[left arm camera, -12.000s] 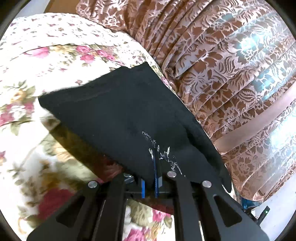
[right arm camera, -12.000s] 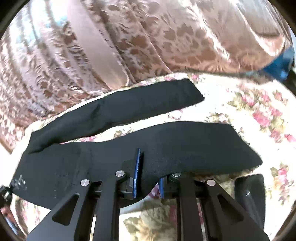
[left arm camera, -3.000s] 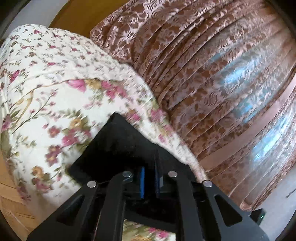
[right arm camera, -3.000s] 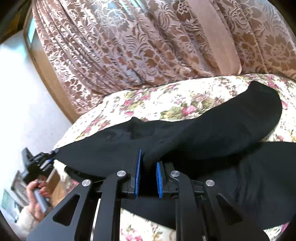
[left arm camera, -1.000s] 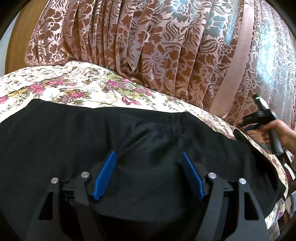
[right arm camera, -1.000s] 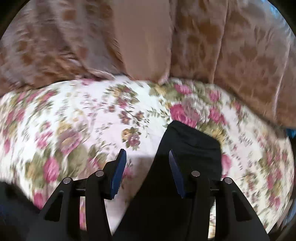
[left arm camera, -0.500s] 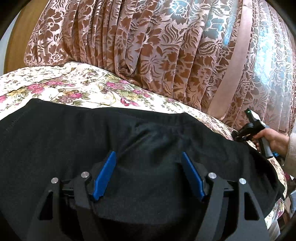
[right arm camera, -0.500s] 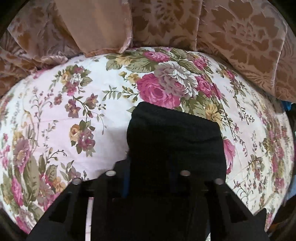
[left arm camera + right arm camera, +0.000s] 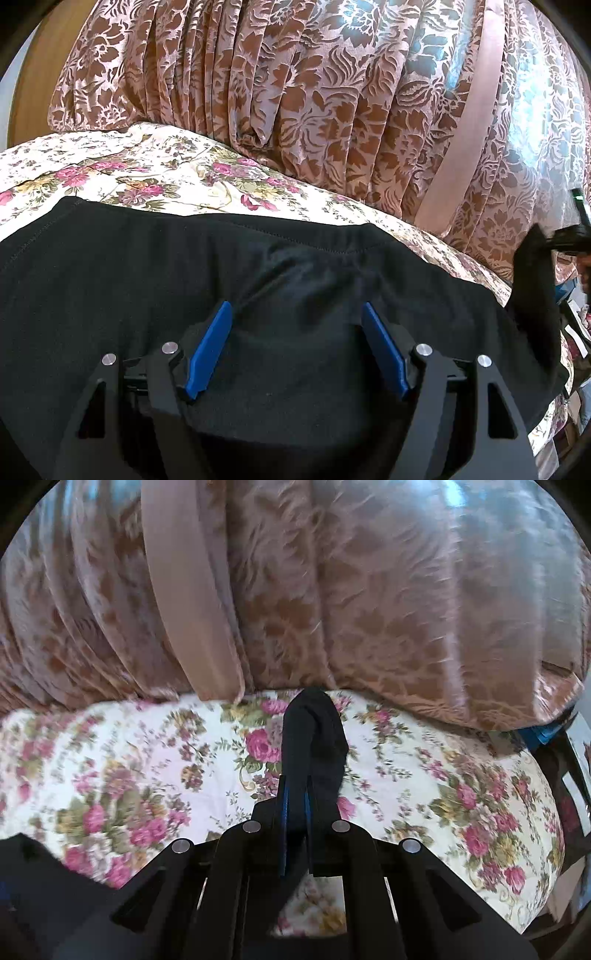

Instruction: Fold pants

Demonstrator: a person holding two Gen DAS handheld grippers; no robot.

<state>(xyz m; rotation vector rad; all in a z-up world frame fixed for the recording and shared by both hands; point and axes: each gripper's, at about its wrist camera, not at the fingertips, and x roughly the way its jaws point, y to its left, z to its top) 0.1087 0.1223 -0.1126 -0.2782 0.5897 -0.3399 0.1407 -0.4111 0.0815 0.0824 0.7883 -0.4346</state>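
Observation:
Black pants (image 9: pixel 147 280) lie spread over a floral bedspread (image 9: pixel 155 177), waistband towards the curtain. My left gripper (image 9: pixel 295 308) rests low over the upper part of the pants, open, its blue pads (image 9: pixel 208 347) wide apart with fabric lying between them. At the far right of that view my right gripper (image 9: pixel 569 236) holds a leg end (image 9: pixel 532 280) raised off the bed. In the right wrist view my right gripper (image 9: pixel 295 790) is shut on that leg end (image 9: pixel 314 734), which sticks up ahead of the fingers above the bedspread (image 9: pixel 147 760).
A brown floral curtain (image 9: pixel 332 110) hangs right behind the bed, with a plain pink band (image 9: pixel 184 609). A wooden panel (image 9: pixel 33 92) stands at the left. The bed's edge drops off at the right, where a blue object (image 9: pixel 543 734) lies.
My right gripper has shut on the leg end and lifted it up off the bedspread, moving back. The left gripper has stayed still and open.

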